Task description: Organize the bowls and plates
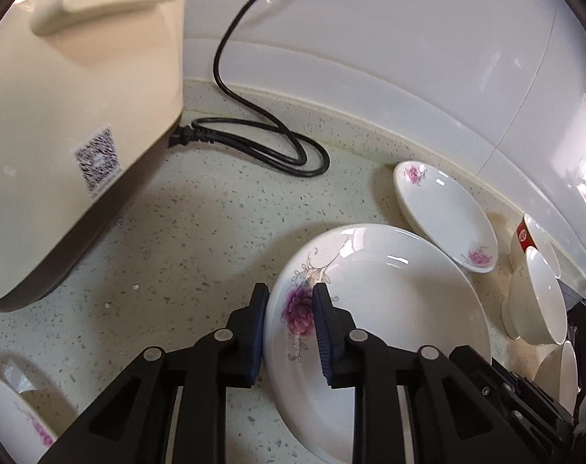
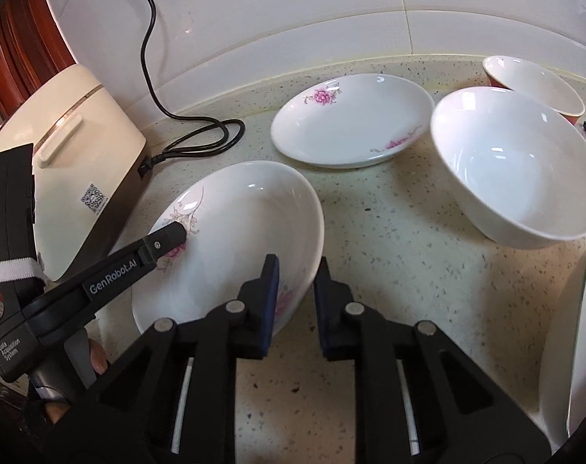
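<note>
Both grippers are clamped on the same floral plate (image 2: 231, 232): left gripper (image 1: 289, 332) on its left rim, right gripper (image 2: 295, 301) on its right rim. The plate sits tilted on the speckled surface (image 2: 389, 270), beside the rice cooker (image 2: 72, 147), with 1 smaller plate (image 2: 351, 120) behind.

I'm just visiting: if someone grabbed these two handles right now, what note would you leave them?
Left gripper: shut on the large floral plate at its rim.
Right gripper: shut on another part of that rim.
The plate looks tipped up off the counter.
The smaller floral plate, white bowl and red-sided bowl sit apart behind it.
Done: nothing stacked yet.
Left: stack plates together, bowls together.
</note>
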The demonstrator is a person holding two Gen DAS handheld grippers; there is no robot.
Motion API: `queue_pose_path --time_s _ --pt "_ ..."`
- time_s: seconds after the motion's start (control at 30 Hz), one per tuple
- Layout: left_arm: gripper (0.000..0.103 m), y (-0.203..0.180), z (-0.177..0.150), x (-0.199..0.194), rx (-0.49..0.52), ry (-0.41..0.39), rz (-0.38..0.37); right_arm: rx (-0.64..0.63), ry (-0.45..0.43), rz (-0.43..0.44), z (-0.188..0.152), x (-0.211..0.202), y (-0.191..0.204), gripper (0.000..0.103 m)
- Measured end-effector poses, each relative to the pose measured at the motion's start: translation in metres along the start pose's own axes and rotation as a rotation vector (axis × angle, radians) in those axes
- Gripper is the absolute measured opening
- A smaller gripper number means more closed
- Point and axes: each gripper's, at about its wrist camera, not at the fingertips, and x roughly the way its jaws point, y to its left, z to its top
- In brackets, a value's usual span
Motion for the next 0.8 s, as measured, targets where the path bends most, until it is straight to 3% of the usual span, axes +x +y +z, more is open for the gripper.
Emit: queue_pose_path --time_s 0.37,0.8 --pt "0.024 0.013 -0.005 -0.047 -0.048 -0.126 0.013 -0.058 -0.06 0.059 0.002 -0.027 0.02 0.021" --pt "0.024 0.035 -0.024 -0.083 -0.095 -0.201 0.064 -0.111 -0.062 0.134 -0.009 -0.034 0.046 0.021"
